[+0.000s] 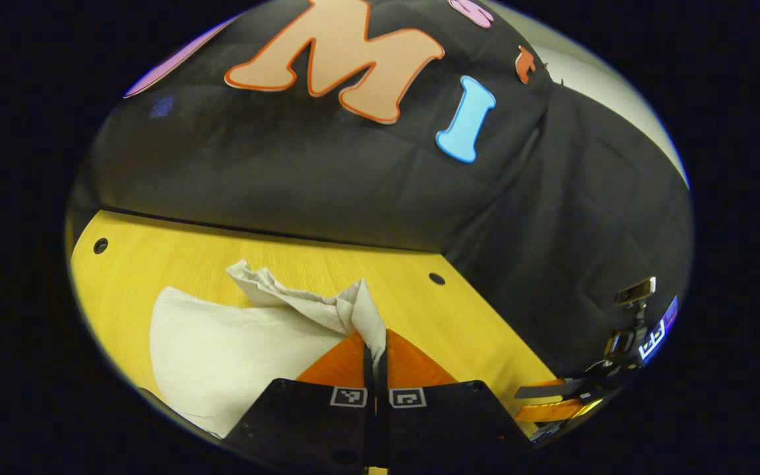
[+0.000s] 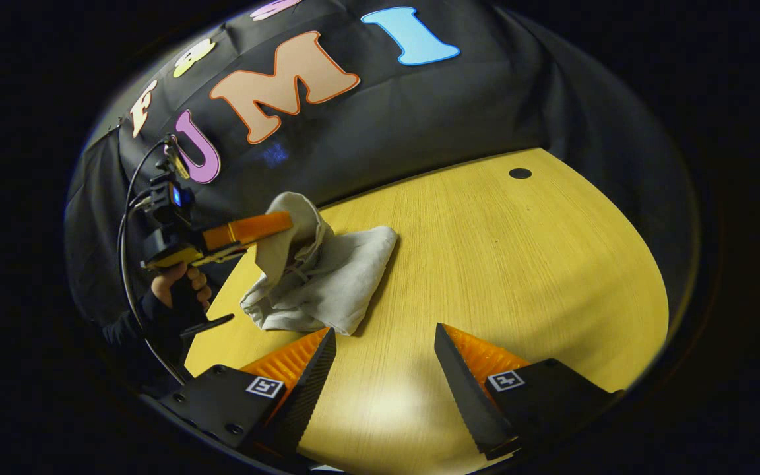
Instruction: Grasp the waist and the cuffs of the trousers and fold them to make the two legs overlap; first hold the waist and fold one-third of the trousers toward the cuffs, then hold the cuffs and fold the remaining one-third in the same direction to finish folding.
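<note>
In the left gripper view the left gripper (image 1: 376,353) has its fingers pressed together on an edge of the pale trousers (image 1: 235,343), lifting it above the wooden table (image 1: 327,260). In the right gripper view the right gripper (image 2: 385,359) stands wide apart and empty over the table just beside the trousers, which lie bunched, one end raised. The work seems to be at a fold step; next the lifted edge should probably be carried over and laid flat.

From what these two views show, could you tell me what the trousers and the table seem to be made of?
The trousers look like a soft, matte woven cloth, perhaps cotton or linen: they crease and bunch loosely where the left gripper pinches them. The table appears to be wood or wood-grain laminate, with fine straight grain lines and a smooth, faintly glossy finish.
</note>
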Available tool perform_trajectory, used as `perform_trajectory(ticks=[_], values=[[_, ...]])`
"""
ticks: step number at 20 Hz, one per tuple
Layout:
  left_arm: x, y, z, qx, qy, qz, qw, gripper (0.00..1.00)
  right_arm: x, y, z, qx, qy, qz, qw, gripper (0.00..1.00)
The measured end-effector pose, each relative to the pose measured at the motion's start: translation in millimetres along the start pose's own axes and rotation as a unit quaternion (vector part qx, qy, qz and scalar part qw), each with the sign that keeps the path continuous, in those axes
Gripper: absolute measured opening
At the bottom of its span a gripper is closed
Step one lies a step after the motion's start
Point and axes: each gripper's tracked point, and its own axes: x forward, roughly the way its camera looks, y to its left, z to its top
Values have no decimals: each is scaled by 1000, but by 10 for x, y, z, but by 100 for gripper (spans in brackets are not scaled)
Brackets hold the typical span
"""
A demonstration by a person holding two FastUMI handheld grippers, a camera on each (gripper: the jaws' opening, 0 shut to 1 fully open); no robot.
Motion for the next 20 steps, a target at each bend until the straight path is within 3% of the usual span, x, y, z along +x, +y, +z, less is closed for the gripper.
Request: perform_trajectory(ticks=[6,9,11,13,15,16,20], values=[[241,45,-749,68,87,41,993,0,-106,-153,-66,1,3,-1,1000,96],[256,43,-946,79,92,53,991,0,-119,-156,-67,-5,4,7,1000,96],[172,-76,-966,66,85,41,993,1,-127,-117,-42,-10,-2,13,1000,96],[54,-102,-863,77,57,52,994,50,-136,-68,7,-27,-16,14,999,96],[-132,-13,-692,108,28,88,990,100,-143,8,78,-61,-34,9,998,96],[-235,-11,-589,118,14,103,988,96,-144,86,106,-76,-44,11,996,96],[-915,119,-174,137,-61,157,976,96,-210,441,371,-109,-100,13,989,96]])
